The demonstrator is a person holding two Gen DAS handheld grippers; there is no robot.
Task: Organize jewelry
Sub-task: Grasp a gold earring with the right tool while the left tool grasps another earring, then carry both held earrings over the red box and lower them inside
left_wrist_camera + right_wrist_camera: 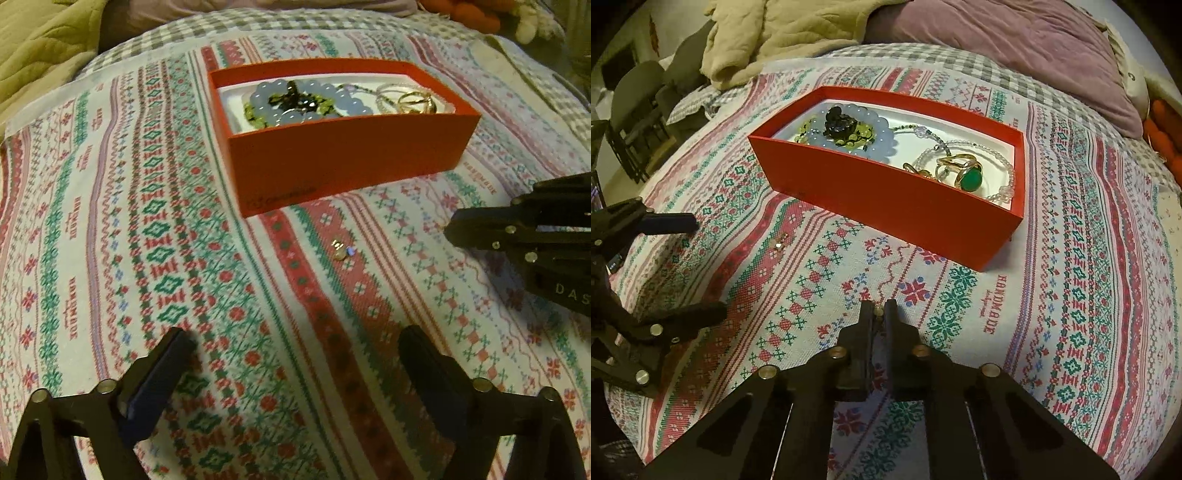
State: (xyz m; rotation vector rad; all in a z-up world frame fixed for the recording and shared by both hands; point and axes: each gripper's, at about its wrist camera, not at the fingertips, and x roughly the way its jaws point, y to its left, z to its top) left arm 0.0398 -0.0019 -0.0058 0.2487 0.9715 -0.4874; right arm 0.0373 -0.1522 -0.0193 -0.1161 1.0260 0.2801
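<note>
- Step in hand: picking loose pieces off the bed cloth (1052, 295) to go in the red box (886, 206).
- Right gripper (879, 314): jaws pressed nearly together, with a small gold piece (878, 309) just visible at the tips. Looks pinched, but it's too small to be sure of the grip.
- Left gripper (295, 354): jaws spread wide, nothing between them, hovering over the cloth.
- A second small earring (341, 249) lies on the cloth between the left gripper and the box, apart from both.
- Box already holds a blue bead bracelet (875, 138), a clear bead strand (1004, 166) and a green-stone ring (971, 181).
- Next, my read: lift the right gripper straight up, clear the near wall of the box, release over the bare white floor in the middle.
- Edges: the near wall is tall, so a low approach would hit it.
- Room: open cloth all round the box; the two grippers are near each other, so the left reaching for the earring could crowd the right.
</note>
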